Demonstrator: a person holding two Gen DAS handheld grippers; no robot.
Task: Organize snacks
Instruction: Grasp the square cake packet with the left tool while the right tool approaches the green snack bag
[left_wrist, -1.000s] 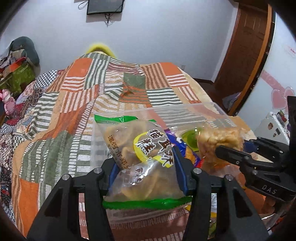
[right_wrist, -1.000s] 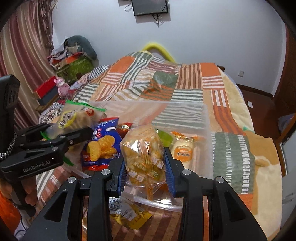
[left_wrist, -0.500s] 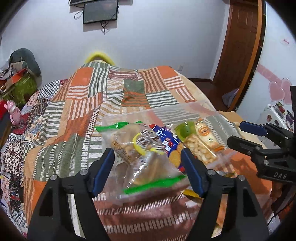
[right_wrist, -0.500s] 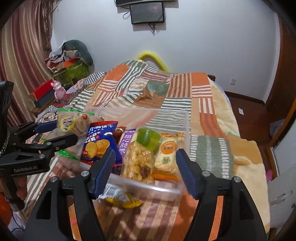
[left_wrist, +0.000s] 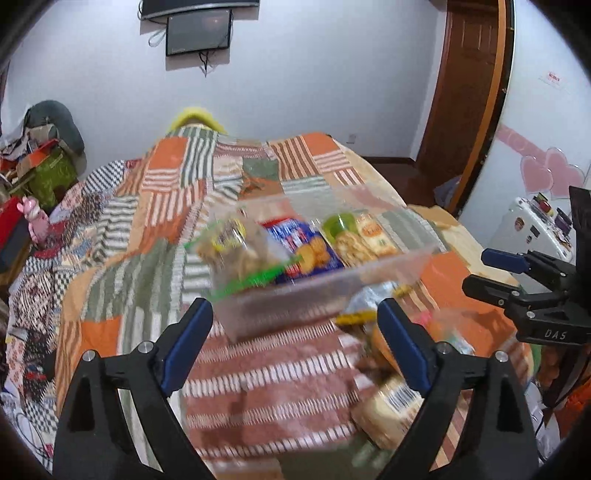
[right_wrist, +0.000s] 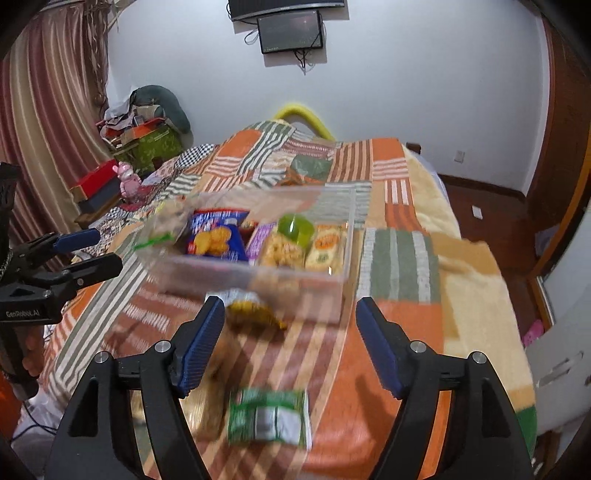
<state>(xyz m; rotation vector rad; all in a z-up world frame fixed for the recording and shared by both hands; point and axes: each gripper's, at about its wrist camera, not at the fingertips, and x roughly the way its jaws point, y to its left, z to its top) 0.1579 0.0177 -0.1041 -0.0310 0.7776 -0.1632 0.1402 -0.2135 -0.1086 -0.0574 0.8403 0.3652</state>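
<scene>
- Your left claw (left_wrist: 295, 328) is spread wide with nothing between its blue-padded fingers (left_wrist: 186, 341); it hangs over the bed, short of the clear plastic bin (left_wrist: 325, 291), touching nothing.
- Your right claw (right_wrist: 290, 336) is just as wide open and holds nothing; its blue pads (right_wrist: 201, 343) frame the near wall of the same bin (right_wrist: 255, 277).
- Half a second ago both claws were already open and close over the bin; now each sits farther back and higher. A second ago the left claw gripped the green-edged clear bag of brown biscuits and the right gripped the clear bag of puffed yellow snack.
- That green-edged bag (left_wrist: 240, 254) now lies at the bin's left end, partly over the rim.
- Beside it in the bin are a blue packet printed with round golden crackers (right_wrist: 216, 240), the puffed yellow snack bag (right_wrist: 282, 251) with a green cup (right_wrist: 295, 229) at its far end, and an orange-labelled pack (right_wrist: 327, 247) at the right end.
- Outside the bin, a yellow-and-silver packet (right_wrist: 247, 310) lies just before its near wall, and a green-and-white packet (right_wrist: 267, 417) lies nearer you on the quilt.
- A tan wrapped pack with a barcode (left_wrist: 391, 410) lies by your left claw's right finger; blur hides its details.
- Everything rests on the orange, green and white striped patchwork quilt (right_wrist: 399, 258) covering the bed.
</scene>
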